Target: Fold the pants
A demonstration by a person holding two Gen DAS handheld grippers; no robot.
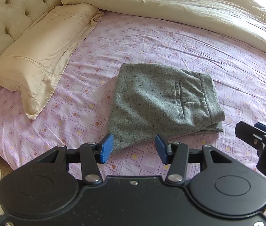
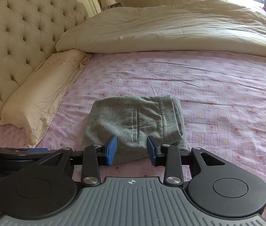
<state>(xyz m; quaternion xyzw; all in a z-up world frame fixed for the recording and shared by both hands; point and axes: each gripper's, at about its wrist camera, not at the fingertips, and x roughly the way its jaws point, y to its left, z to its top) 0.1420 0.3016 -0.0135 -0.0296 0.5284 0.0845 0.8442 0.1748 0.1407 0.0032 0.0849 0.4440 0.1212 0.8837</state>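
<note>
Very little can be read here. On the right gripper [image 1: 263, 141], seen at 3 o'clock in the left wrist view, a pale letter "D" stands on the black body at the frame's edge; whatever follows it is cut off. In the right wrist view, a small white crosshair sign is printed on the grey ribbed plate [image 2: 133, 197] at 6 o'clock. No other text, brand or number is legible.
</note>
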